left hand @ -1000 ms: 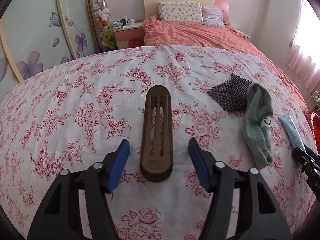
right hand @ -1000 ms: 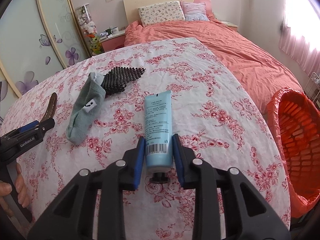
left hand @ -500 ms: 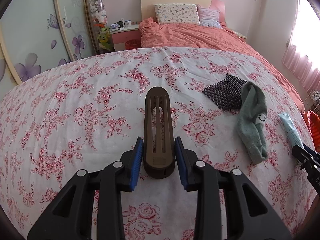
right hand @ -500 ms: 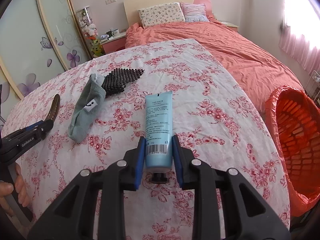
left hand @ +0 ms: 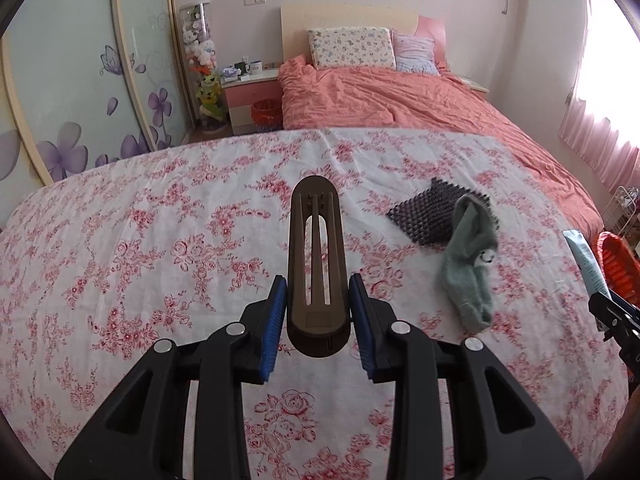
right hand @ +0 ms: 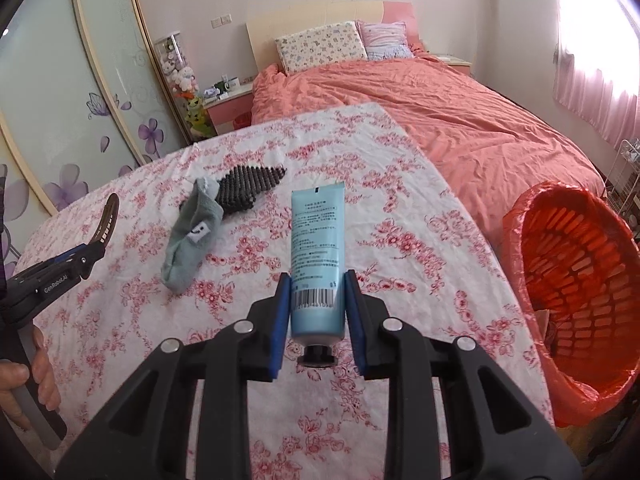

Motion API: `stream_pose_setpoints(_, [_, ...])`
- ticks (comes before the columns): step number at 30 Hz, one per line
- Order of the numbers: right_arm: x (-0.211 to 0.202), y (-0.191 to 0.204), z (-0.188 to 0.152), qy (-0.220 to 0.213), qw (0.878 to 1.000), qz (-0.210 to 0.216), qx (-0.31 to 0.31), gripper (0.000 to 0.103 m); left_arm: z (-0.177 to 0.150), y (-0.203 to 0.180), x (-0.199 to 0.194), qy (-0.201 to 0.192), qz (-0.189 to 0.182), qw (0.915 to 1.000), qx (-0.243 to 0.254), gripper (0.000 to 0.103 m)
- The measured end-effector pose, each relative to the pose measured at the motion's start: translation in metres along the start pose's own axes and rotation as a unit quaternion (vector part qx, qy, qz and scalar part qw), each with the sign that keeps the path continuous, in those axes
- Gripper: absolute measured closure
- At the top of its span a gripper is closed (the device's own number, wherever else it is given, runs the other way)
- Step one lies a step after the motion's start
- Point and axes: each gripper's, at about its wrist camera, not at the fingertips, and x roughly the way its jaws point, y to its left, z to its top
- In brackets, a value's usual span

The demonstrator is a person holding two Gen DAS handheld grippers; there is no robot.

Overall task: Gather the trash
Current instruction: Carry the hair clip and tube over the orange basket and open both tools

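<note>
My left gripper (left hand: pixel 317 312) is shut on the near end of a long brown slotted clip (left hand: pixel 317 256), which hangs lifted above the floral sheet (left hand: pixel 160 264). In the right wrist view my right gripper (right hand: pixel 316 306) is shut on a light blue tube (right hand: pixel 317 256), its black cap toward me, also raised off the sheet. A grey-green sock (left hand: pixel 470 264) and a dark studded pad (left hand: pixel 430 216) lie between the two grippers. The left gripper (right hand: pixel 86 254) with the brown clip (right hand: pixel 107 216) shows at the left of the right wrist view.
An orange mesh bin (right hand: pixel 580 280) lined with a red bag stands off the sheet's right edge. Behind lies a bed with a salmon quilt (right hand: pixel 420 104) and pillows. A wardrobe with flower decals (left hand: pixel 80 100) and a pink nightstand (left hand: pixel 250 96) stand at the left.
The left jaws closed from wide apart onto the brown clip, then lifted it off the sheet. The right gripper rose with the blue tube still held.
</note>
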Motion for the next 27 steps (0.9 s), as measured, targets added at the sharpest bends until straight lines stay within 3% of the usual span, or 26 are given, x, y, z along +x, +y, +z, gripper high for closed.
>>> stream_pose_setpoints(13, [-0.093,-0.025,0.008,-0.077,0.997,-0.012,0.018,0.076,0.01,-0.055,-0.077,-0.054,-0.056,0.9963,0.036,0.07])
stream_pose_setpoints(27, [-0.153,-0.104,-0.007,-0.118,0.989,-0.054,0.072,0.076,-0.004,-0.157,-0.113,-0.068,-0.151,0.9818,0.093,0.07])
